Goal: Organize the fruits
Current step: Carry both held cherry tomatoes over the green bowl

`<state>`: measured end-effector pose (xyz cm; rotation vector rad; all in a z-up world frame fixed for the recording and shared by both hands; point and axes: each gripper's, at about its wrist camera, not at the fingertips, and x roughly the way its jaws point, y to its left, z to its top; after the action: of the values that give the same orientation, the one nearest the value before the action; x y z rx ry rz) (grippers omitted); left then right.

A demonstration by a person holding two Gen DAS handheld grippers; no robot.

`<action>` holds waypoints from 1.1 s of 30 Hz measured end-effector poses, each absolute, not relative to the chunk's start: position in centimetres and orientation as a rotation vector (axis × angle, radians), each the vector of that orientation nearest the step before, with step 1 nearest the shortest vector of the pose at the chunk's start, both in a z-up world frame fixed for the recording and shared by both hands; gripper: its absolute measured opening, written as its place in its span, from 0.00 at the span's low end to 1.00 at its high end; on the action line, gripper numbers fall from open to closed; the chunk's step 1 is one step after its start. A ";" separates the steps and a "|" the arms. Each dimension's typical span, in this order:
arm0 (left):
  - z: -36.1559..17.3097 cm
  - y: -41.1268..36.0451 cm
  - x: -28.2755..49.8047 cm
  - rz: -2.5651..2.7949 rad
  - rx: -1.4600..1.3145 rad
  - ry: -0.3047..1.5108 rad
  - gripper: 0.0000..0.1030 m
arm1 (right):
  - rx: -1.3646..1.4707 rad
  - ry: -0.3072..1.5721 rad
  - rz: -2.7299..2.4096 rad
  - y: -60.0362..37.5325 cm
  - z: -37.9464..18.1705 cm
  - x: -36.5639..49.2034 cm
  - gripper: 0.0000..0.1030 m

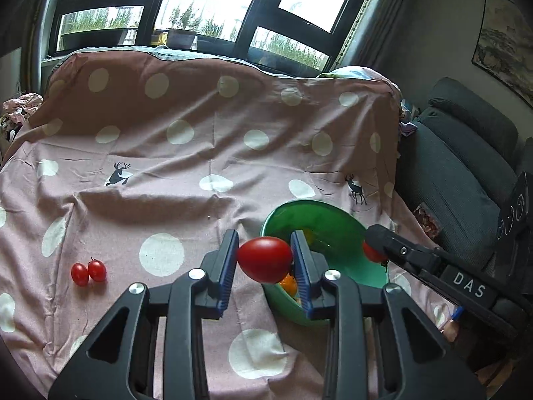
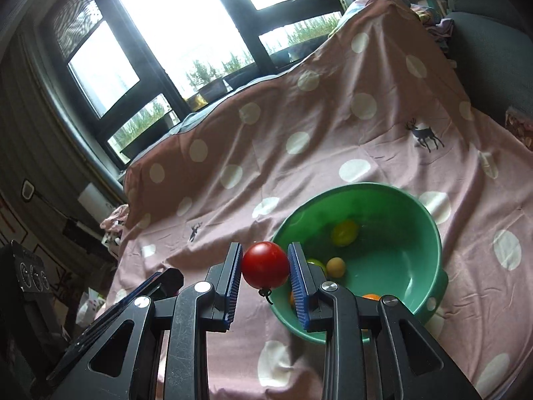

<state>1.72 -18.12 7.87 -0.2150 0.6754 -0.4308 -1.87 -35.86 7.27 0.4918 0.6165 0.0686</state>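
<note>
Loose tomatoes (image 1: pixel 88 271): two touching on the spotted cloth (image 1: pixel 160 166), at 9 o'clock of my left gripper.
Left gripper (image 1: pixel 265 261): clamped on an oval red tomato (image 1: pixel 265 263).
Green bowl (image 2: pixel 399 206): at 1 o'clock, holding yellow and orange fruit.
Right gripper (image 2: pixel 265 266): pinching a round red tomato (image 2: pixel 265 265), stem down.

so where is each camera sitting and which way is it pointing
Left wrist view: sits on the left gripper, looking forward and down over the pink polka-dot cloth; its blue-padded fingers clamp an oval red tomato, and the right gripper shows at the right.
Right wrist view: sits on the right gripper, aimed down at the round green plastic bowl; its fingers clamp a round red tomato.
Shared: bowl, cloth, window.
</note>
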 end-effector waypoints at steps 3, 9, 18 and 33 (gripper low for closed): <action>7.3 -19.9 2.2 -0.449 -0.211 0.706 0.31 | 0.525 0.627 0.046 -37.5 6.8 -1.7 0.29; 6.4 -23.0 2.7 -0.495 -0.198 0.735 0.31 | 0.568 0.644 -0.038 -40.9 6.0 -1.9 0.29; 5.2 -26.5 3.1 -0.554 -0.182 0.779 0.32 | 0.641 0.668 -0.057 -43.8 4.8 -1.7 0.29; 3.2 -29.1 3.6 -0.595 -0.166 0.834 0.32 | 0.630 0.712 -0.112 -44.7 3.7 -1.1 0.29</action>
<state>3.62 -29.10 3.21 -0.1662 0.8338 -0.5949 -1.12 -44.73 3.75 0.6297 0.7117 -0.1122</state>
